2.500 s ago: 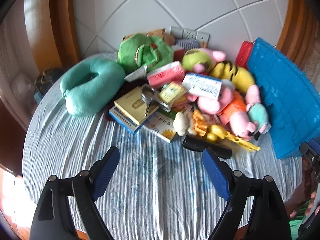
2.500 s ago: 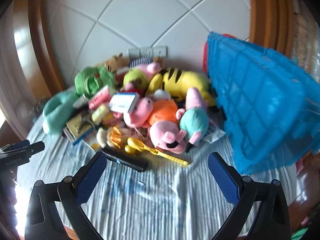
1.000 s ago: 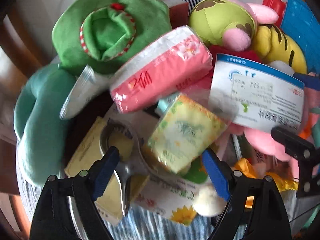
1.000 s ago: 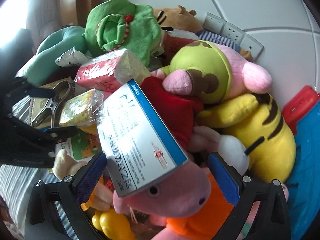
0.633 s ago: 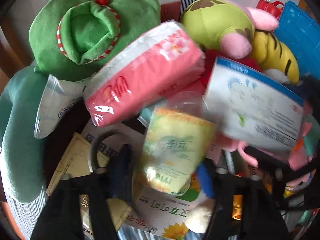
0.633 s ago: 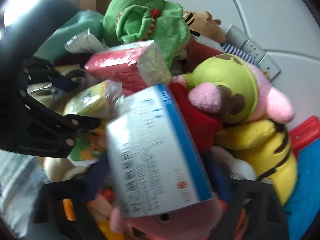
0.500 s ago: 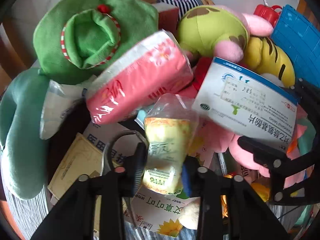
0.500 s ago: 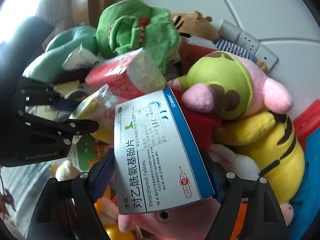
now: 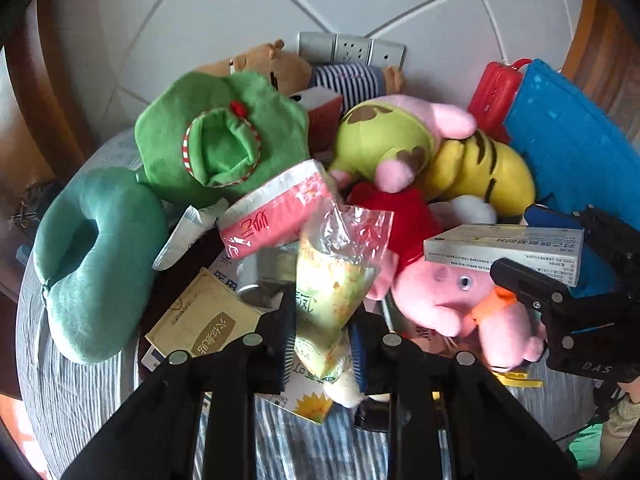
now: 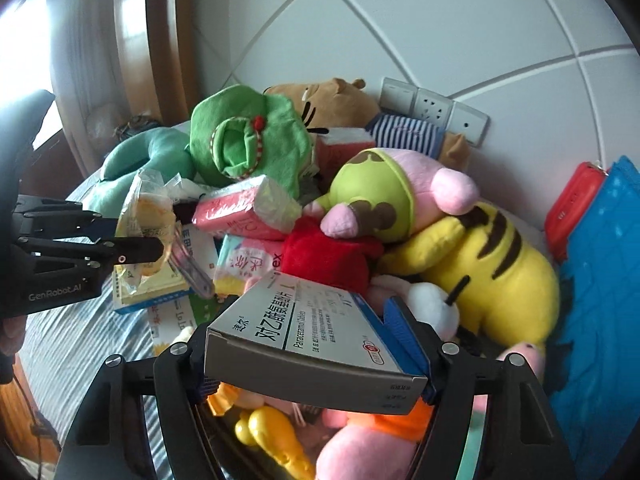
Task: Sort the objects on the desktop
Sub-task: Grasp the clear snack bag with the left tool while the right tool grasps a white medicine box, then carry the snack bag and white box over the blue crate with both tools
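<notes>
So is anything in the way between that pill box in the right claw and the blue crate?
Nothing visible blocks it. The right gripper is closing on the pill box, held above the toys. The blue crate lies tipped at the right; only the yellow striped plush lies low between them.

**Crinkly film, matt card, plush all round**

Between the left gripper's [image 9: 322,334] fingers, a tissue pack [image 9: 334,280] in glossy, crumpled clear plastic. The right gripper's [image 10: 314,344] closing fingers press a smooth matt cardboard medicine box [image 10: 308,332]. Beyond both fingertips: fuzzy cloth plush toys [image 9: 404,152], a shiny pink film-wrapped packet [image 9: 276,216], and ribbed, rough striped tablecloth [image 9: 80,392].
</notes>
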{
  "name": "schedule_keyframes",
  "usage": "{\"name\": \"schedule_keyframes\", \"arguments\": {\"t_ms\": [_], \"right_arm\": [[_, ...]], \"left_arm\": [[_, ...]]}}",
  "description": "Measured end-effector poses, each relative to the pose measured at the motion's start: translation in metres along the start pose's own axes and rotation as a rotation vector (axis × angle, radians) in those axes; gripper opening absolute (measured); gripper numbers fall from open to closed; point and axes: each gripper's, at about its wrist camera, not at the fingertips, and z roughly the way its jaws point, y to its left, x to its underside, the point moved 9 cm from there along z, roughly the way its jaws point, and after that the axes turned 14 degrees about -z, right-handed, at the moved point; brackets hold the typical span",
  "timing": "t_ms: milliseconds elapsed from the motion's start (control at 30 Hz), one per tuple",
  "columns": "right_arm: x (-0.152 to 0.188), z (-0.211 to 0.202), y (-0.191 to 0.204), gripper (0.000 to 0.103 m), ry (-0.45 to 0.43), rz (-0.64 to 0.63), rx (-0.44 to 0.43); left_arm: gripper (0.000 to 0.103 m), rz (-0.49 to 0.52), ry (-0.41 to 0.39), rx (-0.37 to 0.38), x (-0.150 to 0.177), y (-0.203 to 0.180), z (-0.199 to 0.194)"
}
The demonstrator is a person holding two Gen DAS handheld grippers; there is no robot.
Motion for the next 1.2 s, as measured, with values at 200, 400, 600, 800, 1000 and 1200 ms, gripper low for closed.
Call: {"name": "schedule_keyframes", "arguments": {"t_ms": [200,400,600,800,1000,1200], "right_arm": [[0.01,-0.039,0.001,0.072,-0.027,0.068,0.028],[0.007,-0.08,0.007,0.072,-0.067,0.067,0.08],[0.001,-0.124,0.013,0.072,-0.107,0.058,0.15],[0.0,-0.163,0.02,0.072,-0.136,0.069,0.22],[0.01,-0.203,0.02,0.072,-0.151,0.119,0.307],[0.029,-0.246,0.0,0.072,-0.18,0.153,0.387]], "left_arm": [[0.023,0.019,-0.04,0.02,0.006,-0.009,-0.032],[0.023,0.047,-0.067,0.041,0.013,-0.023,-0.061],[0.023,0.069,-0.09,0.064,0.015,-0.033,-0.089],[0.023,0.1,-0.104,0.088,0.02,-0.04,-0.11],[0.023,0.162,-0.117,0.14,0.024,-0.06,-0.128],[0.023,0.227,-0.146,0.197,0.029,-0.111,-0.145]]}}
